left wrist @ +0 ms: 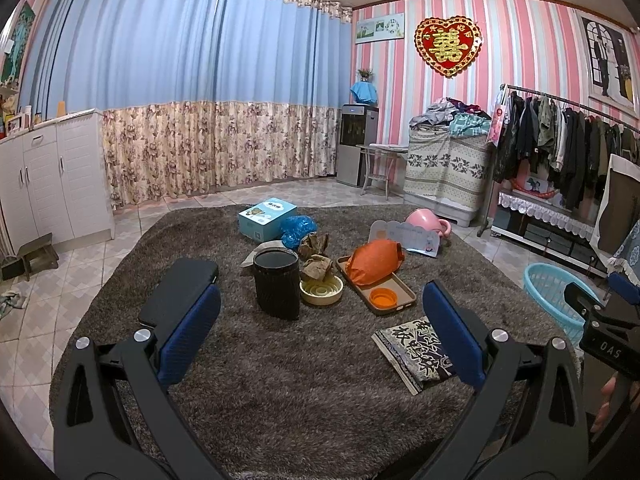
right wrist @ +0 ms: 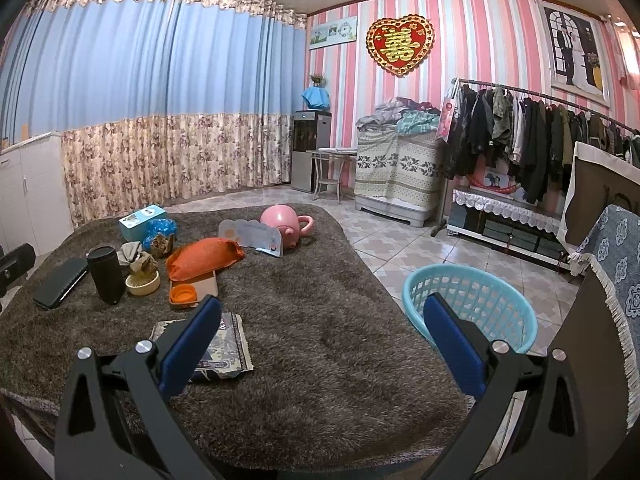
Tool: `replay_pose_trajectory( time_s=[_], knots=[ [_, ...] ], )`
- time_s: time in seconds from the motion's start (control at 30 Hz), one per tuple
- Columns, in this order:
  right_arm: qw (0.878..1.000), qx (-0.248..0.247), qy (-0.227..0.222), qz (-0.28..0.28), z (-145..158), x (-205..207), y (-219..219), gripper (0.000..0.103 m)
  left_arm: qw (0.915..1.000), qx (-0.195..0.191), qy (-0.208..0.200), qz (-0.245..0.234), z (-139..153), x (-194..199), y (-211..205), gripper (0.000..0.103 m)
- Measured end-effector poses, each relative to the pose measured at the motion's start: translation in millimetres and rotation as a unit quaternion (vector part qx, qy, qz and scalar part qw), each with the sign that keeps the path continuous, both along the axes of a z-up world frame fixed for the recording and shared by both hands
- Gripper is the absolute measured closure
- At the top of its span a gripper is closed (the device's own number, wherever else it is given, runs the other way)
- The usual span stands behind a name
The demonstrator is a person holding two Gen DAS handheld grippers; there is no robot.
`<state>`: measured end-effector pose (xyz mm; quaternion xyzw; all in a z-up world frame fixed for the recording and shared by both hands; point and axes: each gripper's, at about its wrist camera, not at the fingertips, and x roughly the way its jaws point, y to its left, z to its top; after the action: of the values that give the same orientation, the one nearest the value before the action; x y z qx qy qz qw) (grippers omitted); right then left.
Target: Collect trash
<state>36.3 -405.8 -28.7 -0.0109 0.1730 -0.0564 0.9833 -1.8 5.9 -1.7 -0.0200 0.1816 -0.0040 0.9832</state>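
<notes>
Both claws nearest the lens, each spread wide and carrying nothing: left claw [left wrist: 320, 320] hangs over the middle of the carpet, right claw [right wrist: 322, 334] over its right side

Grey shag carpet [left wrist: 304, 412] is the largest thing, covering a raised surface that works as the tabletop; tiled floor shows around it

Blue laundry basket [right wrist: 516, 320] at 2 o'clock from the right claw, on the floor just off the carpet edge — looks like the likely bin for the trash, placed within easy swing, though I cannot tell for sure

Things clustered at 12 o'clock of the left claw, big to small:
- orange bag [left wrist: 374, 262] lying on a brown tray [left wrist: 390, 304]
- blue box [left wrist: 267, 218] at the back
- black tumbler [left wrist: 277, 284], upright
- patterned pouch [left wrist: 414, 346], flat, near the right finger
- black phone [left wrist: 180, 290], behind the left finger
- blue plastic wrap [left wrist: 298, 229], crumpled
- crumpled brown paper [left wrist: 318, 268], touching a cream bowl [left wrist: 321, 289]: the probable trash
- orange lid [left wrist: 383, 298] on the tray

Judgement: nothing collected yet; wads sit tight among keepers, so picking needs care

Room: blue curtains, pink striped wall, clothes rack
</notes>
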Motion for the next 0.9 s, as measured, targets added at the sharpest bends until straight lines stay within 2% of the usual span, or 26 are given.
replay_pose_trajectory(
  time_s=[0.9],
  knots=[
    [1.0,-0.001,-0.001,-0.001,0.4,0.2,0.2,0.004,1.0,-0.003,-0.001,0.002,3.7,3.1,4.4,0.005]
  ],
)
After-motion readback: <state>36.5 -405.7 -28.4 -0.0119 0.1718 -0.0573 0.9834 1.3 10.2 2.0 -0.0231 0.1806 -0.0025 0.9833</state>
